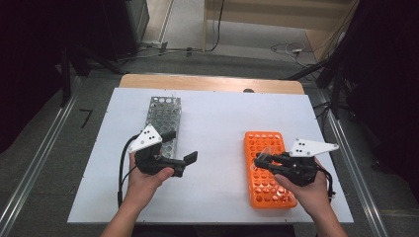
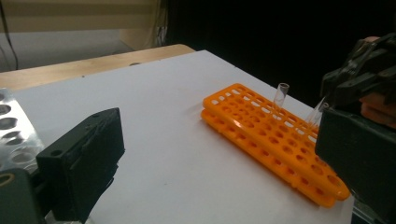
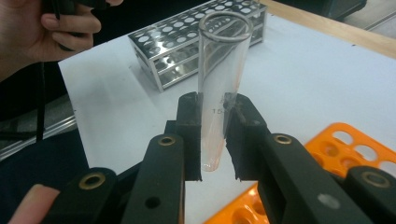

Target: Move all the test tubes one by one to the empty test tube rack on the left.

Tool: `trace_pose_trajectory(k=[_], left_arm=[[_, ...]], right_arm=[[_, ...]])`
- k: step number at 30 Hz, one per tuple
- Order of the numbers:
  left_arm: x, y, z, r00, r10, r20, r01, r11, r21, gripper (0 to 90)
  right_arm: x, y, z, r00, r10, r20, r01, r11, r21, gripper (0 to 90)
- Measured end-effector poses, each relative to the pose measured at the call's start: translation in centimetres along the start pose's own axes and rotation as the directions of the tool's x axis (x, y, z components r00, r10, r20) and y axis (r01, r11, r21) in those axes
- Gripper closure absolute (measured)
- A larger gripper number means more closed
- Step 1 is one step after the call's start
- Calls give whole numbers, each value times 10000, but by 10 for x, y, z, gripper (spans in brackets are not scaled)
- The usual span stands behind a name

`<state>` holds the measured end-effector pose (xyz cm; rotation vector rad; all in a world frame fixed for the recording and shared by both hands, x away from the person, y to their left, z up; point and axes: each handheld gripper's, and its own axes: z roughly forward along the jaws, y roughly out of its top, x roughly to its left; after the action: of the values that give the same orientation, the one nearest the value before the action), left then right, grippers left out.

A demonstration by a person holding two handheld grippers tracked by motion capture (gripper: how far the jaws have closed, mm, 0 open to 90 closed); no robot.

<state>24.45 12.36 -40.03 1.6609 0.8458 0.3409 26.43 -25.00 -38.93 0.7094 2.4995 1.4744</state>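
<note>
My right gripper point(image 3: 214, 116) is shut on a clear glass test tube point(image 3: 223, 60), held upright between the pads near its rounded bottom. In the high view this gripper point(image 1: 260, 160) hovers with the tube point(image 1: 265, 152) over the left side of the orange tube rack point(image 1: 269, 190). My left gripper point(image 1: 179, 147) is open and holds nothing, just off the near end of the metal tube rack point(image 1: 163, 116). In the left gripper view its jaws point(image 2: 217, 128) stand wide apart, facing the orange rack point(image 2: 261, 135), where a second tube point(image 2: 280, 99) stands in a hole.
Both racks rest on a white board point(image 1: 217, 123) laid on a wooden table point(image 1: 207, 82). Bare board lies between the racks. Dark stands and cables line the floor at both sides and behind. A person's left hand point(image 3: 46, 28) shows beyond the metal rack point(image 3: 187, 42).
</note>
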Motion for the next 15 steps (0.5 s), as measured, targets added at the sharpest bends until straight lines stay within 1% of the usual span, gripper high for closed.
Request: trace_pose_trajectory(k=[4,5,6,7,10,12,15], left_arm=[[-8,2,7,9995,96,289,-98,9999,75,30],[-12,2,11,9988,116,465,-121,9999,112,35],[-12,2,11,9988,116,465,-121,9999,112,40],[-14,1,12,9983,111,575,-118,9998,127,49],[-20,0,16,9960,189,874,-205,9996,185,74],[-25,-1,18,9942,281,1035,-303,9993,198,106],[-32,-3,21,9909,312,1311,-341,9992,199,151]], right_arm=[[6,2,11,9999,66,-118,-65,9999,108,742],[9,2,17,9998,80,-203,-76,9997,212,742],[11,1,20,9997,82,-236,-76,9996,258,742],[13,1,22,9995,68,-302,-58,9994,329,742],[20,0,30,9991,33,-434,-9,9984,558,742],[25,1,34,9988,-17,-495,49,9979,643,742],[33,2,39,9984,-116,-552,161,9964,829,743]])
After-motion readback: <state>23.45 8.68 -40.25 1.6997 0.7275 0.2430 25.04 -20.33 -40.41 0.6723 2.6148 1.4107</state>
